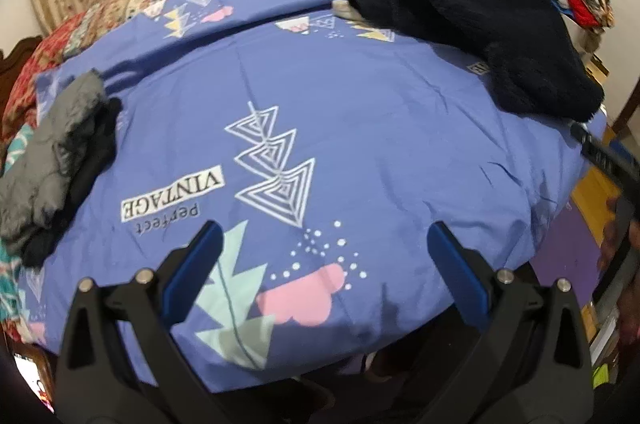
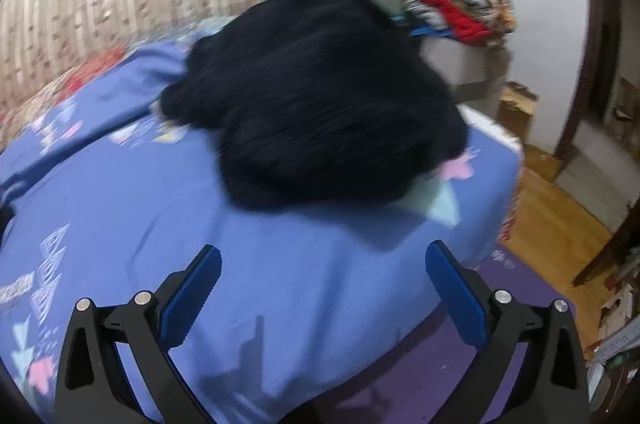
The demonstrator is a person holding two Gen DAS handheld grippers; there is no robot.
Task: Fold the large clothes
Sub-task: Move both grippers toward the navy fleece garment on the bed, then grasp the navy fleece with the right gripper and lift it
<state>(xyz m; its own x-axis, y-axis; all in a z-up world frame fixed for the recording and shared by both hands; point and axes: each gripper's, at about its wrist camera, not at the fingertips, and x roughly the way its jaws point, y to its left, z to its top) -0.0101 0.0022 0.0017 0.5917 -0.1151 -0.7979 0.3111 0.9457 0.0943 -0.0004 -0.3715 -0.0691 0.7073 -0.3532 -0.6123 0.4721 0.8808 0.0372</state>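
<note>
Both tongs, left tongs (image 1: 324, 244) and right tongs (image 2: 323, 270), stand spread wide over the bed (image 1: 380, 128) and hold nothing. Risk: the dark garment (image 2: 320, 92) lies near the bed's far right corner, and a pull toward the edge could drag it off. A single-layer pinch may bunch it. It looks thick, fuzzy, heaped and unfolded. A grey bundle (image 1: 52, 152) sits left.

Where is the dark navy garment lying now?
The dark navy garment lies bunched on the blue bedsheet at the far right of the left wrist view, opposite the grey clothes.
</note>
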